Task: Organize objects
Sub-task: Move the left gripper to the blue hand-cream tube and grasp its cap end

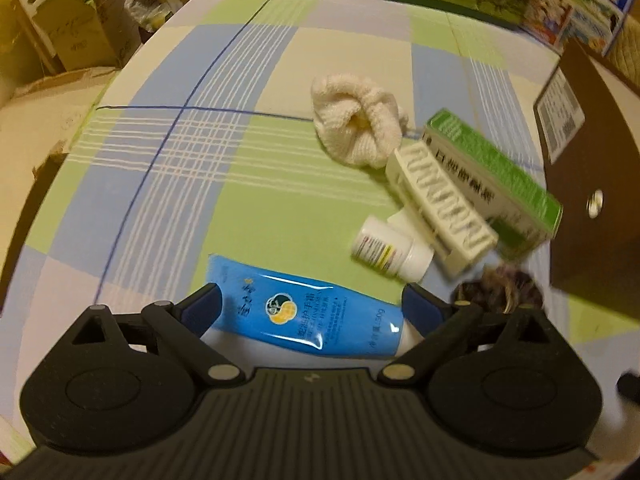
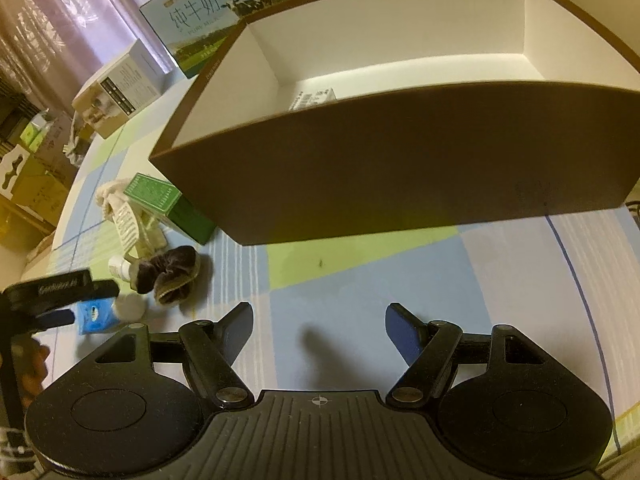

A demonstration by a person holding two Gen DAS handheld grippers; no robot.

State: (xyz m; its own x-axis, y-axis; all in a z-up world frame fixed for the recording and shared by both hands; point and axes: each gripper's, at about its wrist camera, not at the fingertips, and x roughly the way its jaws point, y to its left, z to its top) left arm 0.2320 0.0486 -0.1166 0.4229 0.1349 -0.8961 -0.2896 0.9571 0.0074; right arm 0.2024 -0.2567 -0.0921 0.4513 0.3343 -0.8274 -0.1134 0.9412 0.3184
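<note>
A blue hand-cream tube (image 1: 304,312) with a white cap lies on the checked tablecloth, between the fingertips of my left gripper (image 1: 312,310), which is open and straddles it lengthwise. Just beyond lie a small white bottle (image 1: 390,250), a white ribbed clip (image 1: 444,200), a green carton (image 1: 492,172), a cream knitted cloth (image 1: 356,120) and a dark scrunchie (image 1: 500,288). The brown box (image 2: 400,160) with a white inside stands on the right and holds one small packet (image 2: 314,98). My right gripper (image 2: 320,332) is open and empty over the cloth in front of that box.
Milk cartons (image 2: 200,20) and a small printed box (image 2: 120,88) stand along the table's far edge. Cardboard boxes (image 1: 68,28) are stacked beyond the left edge. The tablecloth (image 1: 180,160) stretches left of the pile. A hand holds the left gripper (image 2: 40,292).
</note>
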